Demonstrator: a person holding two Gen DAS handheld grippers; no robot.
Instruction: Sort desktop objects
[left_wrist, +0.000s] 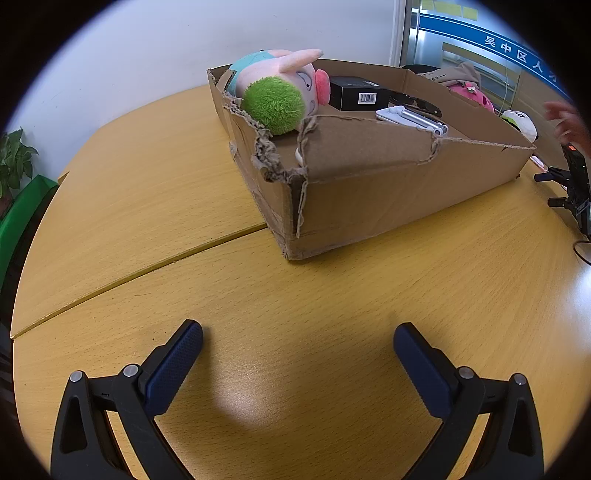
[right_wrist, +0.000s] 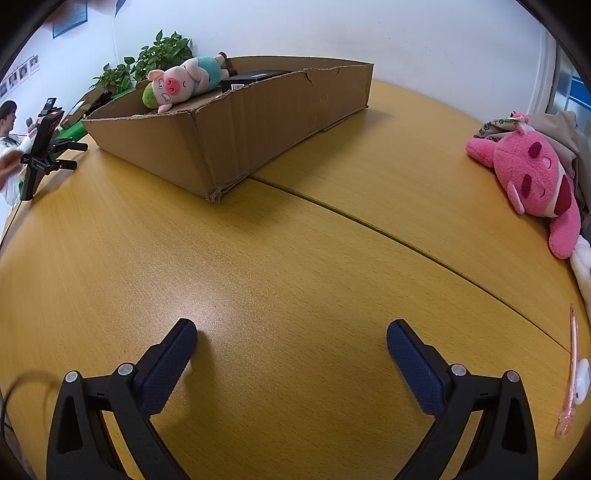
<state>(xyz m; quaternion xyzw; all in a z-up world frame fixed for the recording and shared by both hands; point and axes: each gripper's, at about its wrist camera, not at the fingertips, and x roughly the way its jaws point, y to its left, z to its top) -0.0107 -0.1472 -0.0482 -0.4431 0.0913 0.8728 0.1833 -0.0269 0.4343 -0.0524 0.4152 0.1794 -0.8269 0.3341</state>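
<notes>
A torn cardboard box (left_wrist: 369, 177) (right_wrist: 236, 140) stands on the wooden table (left_wrist: 147, 206) (right_wrist: 295, 258). In it lie a pink pig plush with a green tuft (left_wrist: 280, 88) (right_wrist: 181, 83), a black carton (left_wrist: 358, 94) (right_wrist: 251, 78), a white and silver object (left_wrist: 413, 120) and dark glasses (left_wrist: 417, 103). A pink bear plush (right_wrist: 535, 181) lies on the table at the right, also seen behind the box (left_wrist: 472, 94). A pink pen (right_wrist: 570, 369) lies near the right edge. My left gripper (left_wrist: 297, 343) and right gripper (right_wrist: 291, 341) are open and empty above bare table.
A phone on a black tripod (right_wrist: 40, 147) (left_wrist: 572, 184) stands beside the box. A white plush (left_wrist: 522, 123) sits behind the box. A beige cloth bag (right_wrist: 554, 129) lies behind the pink bear. A person's hand (left_wrist: 565, 118) and potted plants (right_wrist: 147, 62) are at the edges.
</notes>
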